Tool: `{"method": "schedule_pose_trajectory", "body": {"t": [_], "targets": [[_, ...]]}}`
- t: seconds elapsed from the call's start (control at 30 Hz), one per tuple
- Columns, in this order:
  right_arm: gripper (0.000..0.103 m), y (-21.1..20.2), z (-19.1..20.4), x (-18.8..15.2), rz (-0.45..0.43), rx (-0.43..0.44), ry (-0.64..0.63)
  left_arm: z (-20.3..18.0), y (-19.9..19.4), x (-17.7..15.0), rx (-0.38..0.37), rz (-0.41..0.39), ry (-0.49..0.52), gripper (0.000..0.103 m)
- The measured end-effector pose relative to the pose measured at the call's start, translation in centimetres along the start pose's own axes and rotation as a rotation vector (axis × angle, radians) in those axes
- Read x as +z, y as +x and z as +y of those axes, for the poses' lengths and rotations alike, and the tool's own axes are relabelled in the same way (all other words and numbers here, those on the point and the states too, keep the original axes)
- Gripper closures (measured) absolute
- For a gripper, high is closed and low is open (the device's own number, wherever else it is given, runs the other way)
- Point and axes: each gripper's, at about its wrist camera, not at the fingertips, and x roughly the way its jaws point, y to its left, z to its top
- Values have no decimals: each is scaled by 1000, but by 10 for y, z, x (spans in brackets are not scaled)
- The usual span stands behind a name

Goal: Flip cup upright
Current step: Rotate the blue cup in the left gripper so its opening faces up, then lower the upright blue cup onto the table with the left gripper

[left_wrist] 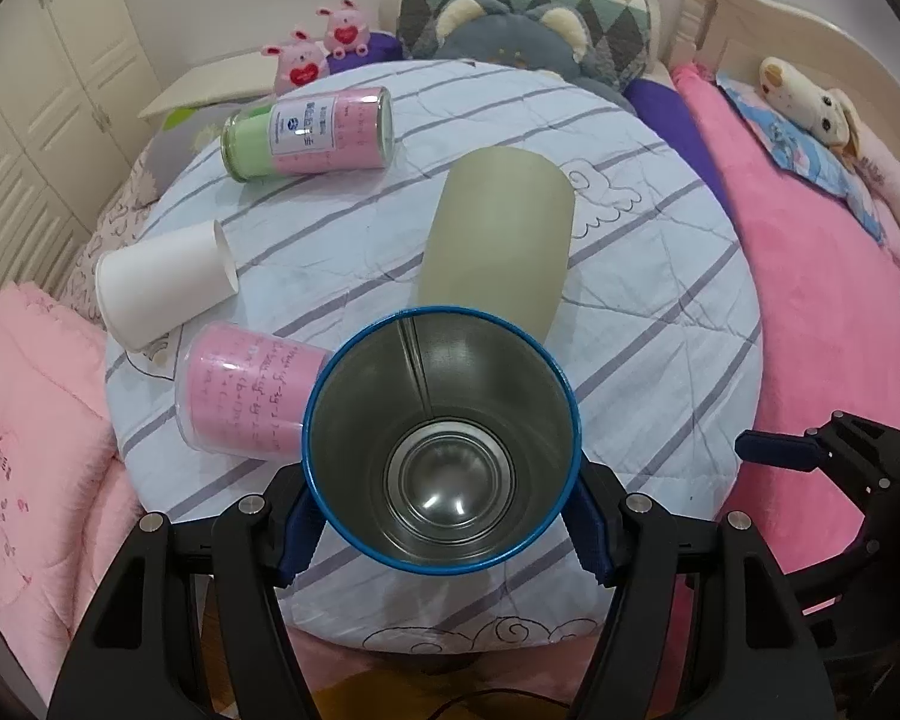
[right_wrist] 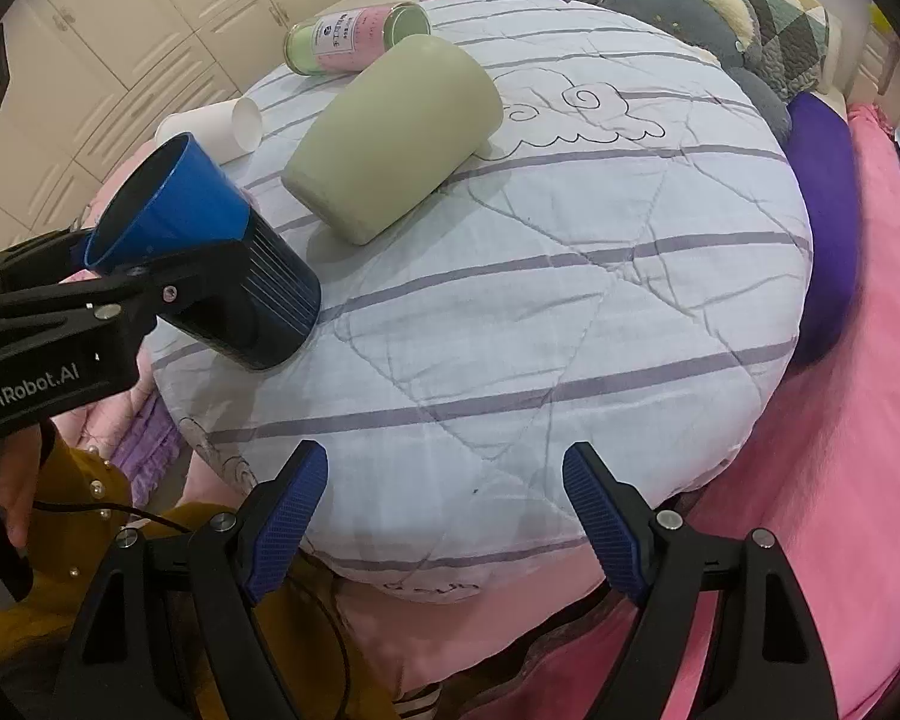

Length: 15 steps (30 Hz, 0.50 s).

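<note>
My left gripper (left_wrist: 441,531) is shut on a blue metal cup (left_wrist: 441,438), its open mouth facing the camera. In the right wrist view the same blue cup (right_wrist: 210,252) is tilted, its dark base touching the round striped cushion (right_wrist: 570,300), with the left gripper (right_wrist: 90,276) clamped near its rim. My right gripper (right_wrist: 444,516) is open and empty at the cushion's near edge; it also shows at the right of the left wrist view (left_wrist: 810,450).
On the cushion (left_wrist: 660,330) lie a large olive-green cup (left_wrist: 498,240), a white paper cup (left_wrist: 162,282), a pink clear cup (left_wrist: 240,396) and a green-pink can (left_wrist: 312,132). Plush toys (left_wrist: 510,30) and pink bedding (left_wrist: 810,270) surround it.
</note>
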Motion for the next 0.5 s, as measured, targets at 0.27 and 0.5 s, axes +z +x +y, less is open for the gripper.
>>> {"method": "schedule_pose_trajectory", "body": {"t": [0.27, 0.5], "targets": [[21, -8, 3, -9, 7, -23, 24, -2, -10, -4, 3, -29, 33, 34], [21, -20, 16, -16, -13, -58, 37, -5, -26, -8, 18, -86, 85, 30]]}}
